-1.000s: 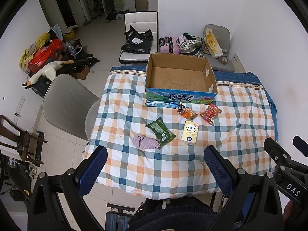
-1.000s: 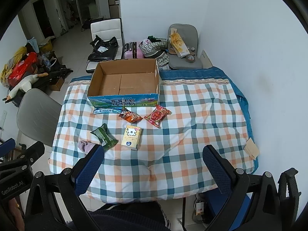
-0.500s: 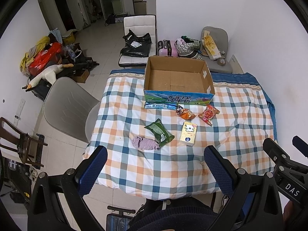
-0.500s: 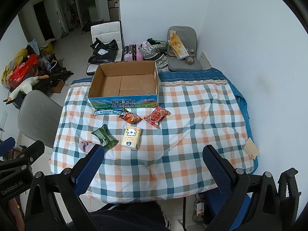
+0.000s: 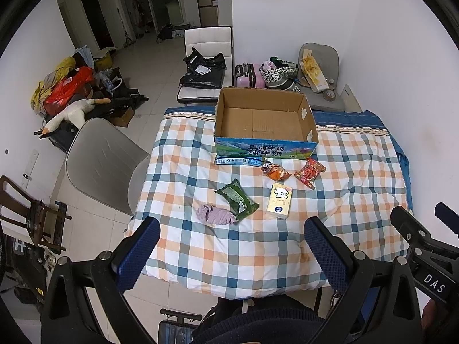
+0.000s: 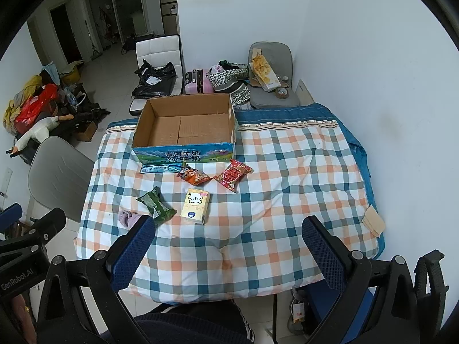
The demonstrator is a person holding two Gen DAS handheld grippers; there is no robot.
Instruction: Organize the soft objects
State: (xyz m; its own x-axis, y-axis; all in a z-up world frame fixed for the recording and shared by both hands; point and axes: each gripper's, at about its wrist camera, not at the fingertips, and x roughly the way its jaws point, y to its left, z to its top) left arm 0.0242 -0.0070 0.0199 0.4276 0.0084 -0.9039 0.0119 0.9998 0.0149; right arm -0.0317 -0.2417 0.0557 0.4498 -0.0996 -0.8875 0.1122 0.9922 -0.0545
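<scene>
An open, empty cardboard box (image 5: 265, 120) (image 6: 186, 126) stands at the far side of a table under a checked cloth (image 5: 344, 200) (image 6: 287, 186). In front of it lie a purple cloth (image 5: 215, 216) (image 6: 127, 217), a green packet (image 5: 236, 199) (image 6: 156, 205), a yellow tissue pack (image 5: 279, 200) (image 6: 195, 205), an orange packet (image 5: 274, 171) (image 6: 195, 175) and a red packet (image 5: 309, 172) (image 6: 233, 173). My left gripper (image 5: 232, 249) and right gripper (image 6: 226, 246) are open and empty, high above the table's near edge.
A grey chair (image 5: 100, 157) stands left of the table. A white chair with a black bag (image 5: 206, 66), a pink suitcase (image 5: 248, 76) and another grey chair (image 5: 318, 71) stand behind it. A white wall is on the right. A beige pad (image 6: 373, 220) lies at the table's right edge.
Both views have drawn back and up a little, so the table and the objects look slightly smaller. Nothing on the table has moved. Both grippers stay open.
</scene>
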